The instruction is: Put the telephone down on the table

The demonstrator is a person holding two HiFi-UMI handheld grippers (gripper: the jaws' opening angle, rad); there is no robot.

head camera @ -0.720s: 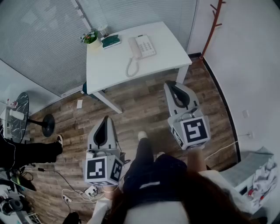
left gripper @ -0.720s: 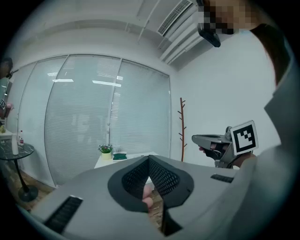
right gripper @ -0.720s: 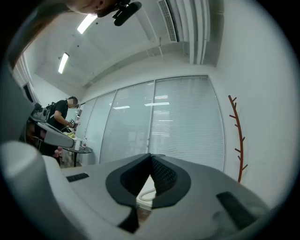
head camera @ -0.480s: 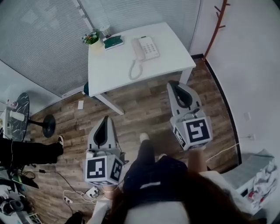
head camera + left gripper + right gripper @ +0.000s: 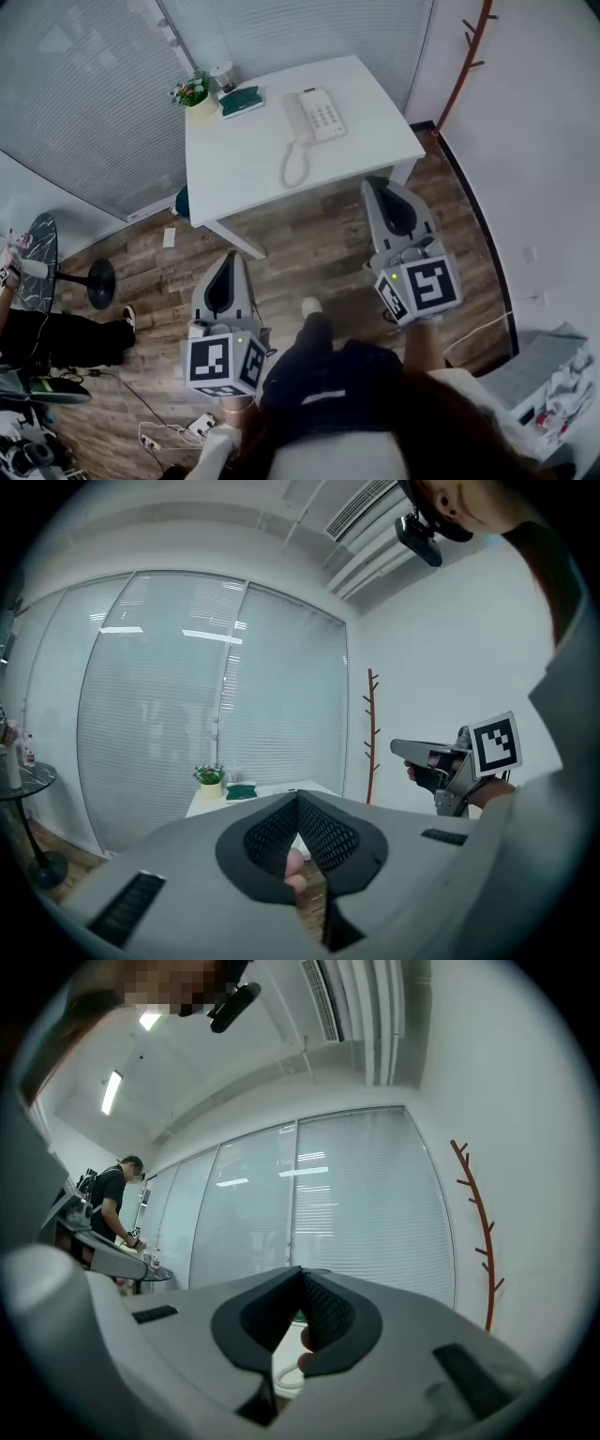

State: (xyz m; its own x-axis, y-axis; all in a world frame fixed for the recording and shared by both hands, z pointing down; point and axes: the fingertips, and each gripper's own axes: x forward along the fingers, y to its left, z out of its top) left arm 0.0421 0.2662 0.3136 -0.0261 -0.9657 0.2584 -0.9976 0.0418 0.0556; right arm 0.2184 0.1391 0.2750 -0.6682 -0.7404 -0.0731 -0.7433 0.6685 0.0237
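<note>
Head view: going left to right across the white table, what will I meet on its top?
potted plant → dark green flat object → telephone

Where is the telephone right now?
In the head view the telephone sits on the white table, right of the green book and potted plant.
</note>
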